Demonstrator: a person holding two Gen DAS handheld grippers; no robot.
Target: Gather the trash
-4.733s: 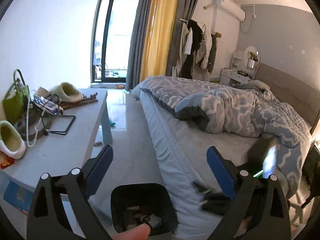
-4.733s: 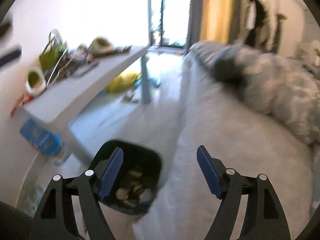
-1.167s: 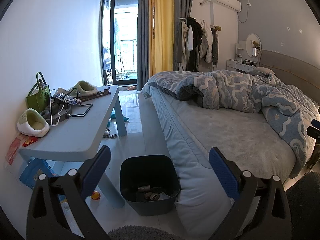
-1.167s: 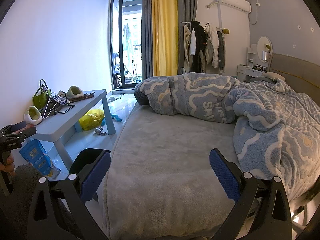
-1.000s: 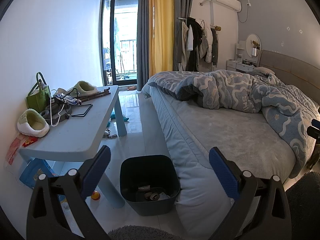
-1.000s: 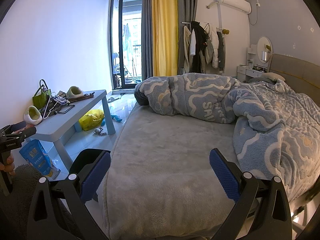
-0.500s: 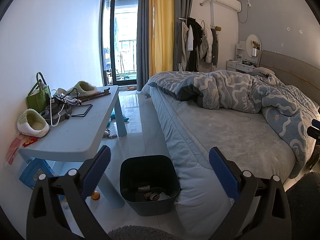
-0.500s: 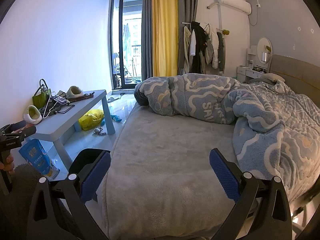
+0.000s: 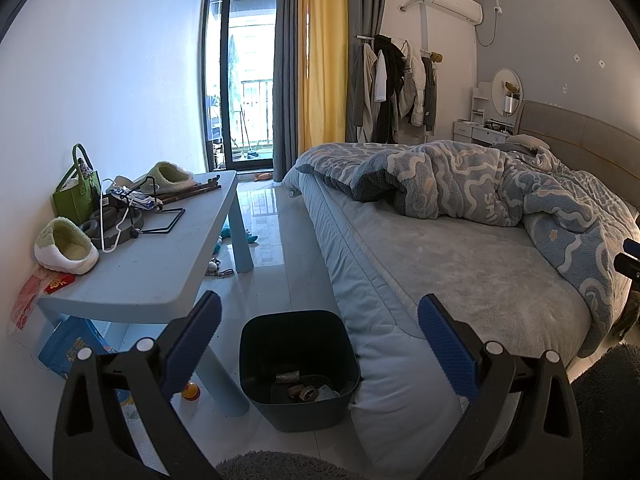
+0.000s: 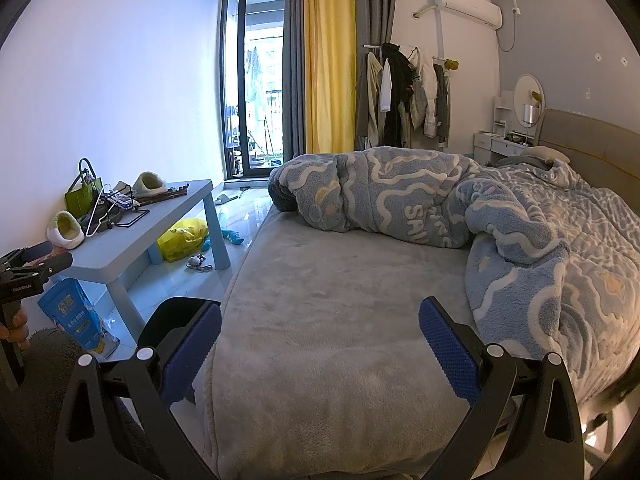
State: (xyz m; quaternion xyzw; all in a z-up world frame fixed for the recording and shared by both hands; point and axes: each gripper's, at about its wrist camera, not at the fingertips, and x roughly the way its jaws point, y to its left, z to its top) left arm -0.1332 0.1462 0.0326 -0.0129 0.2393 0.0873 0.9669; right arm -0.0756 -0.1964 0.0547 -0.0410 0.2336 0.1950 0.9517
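A dark bin [image 9: 298,364] stands on the floor between the blue table and the bed, with several scraps of trash [image 9: 306,388] at its bottom. My left gripper [image 9: 318,328] hangs open just above and before the bin, nothing between its blue pads [image 9: 446,350]. In the right wrist view, my right gripper [image 10: 320,334] is open over the foot of the grey bed [image 10: 328,312], and the bin [image 10: 176,322] peeks out behind its left finger. A yellow bag [image 10: 182,238] lies under the table.
The blue table [image 9: 160,264] on the left carries slippers [image 9: 66,246], a green bag [image 9: 76,192] and a wire hanger. A blue packet [image 10: 78,314] leans by its leg. A rumpled blue quilt [image 10: 480,216] covers the bed. Small toys [image 9: 220,268] lie on the tiled floor, and a dark rug [image 9: 280,466] lies nearest me.
Since 4.7 s ago both grippers have pulled back from the bin and bed edge to a wider view. Over the last second nothing has visibly moved.
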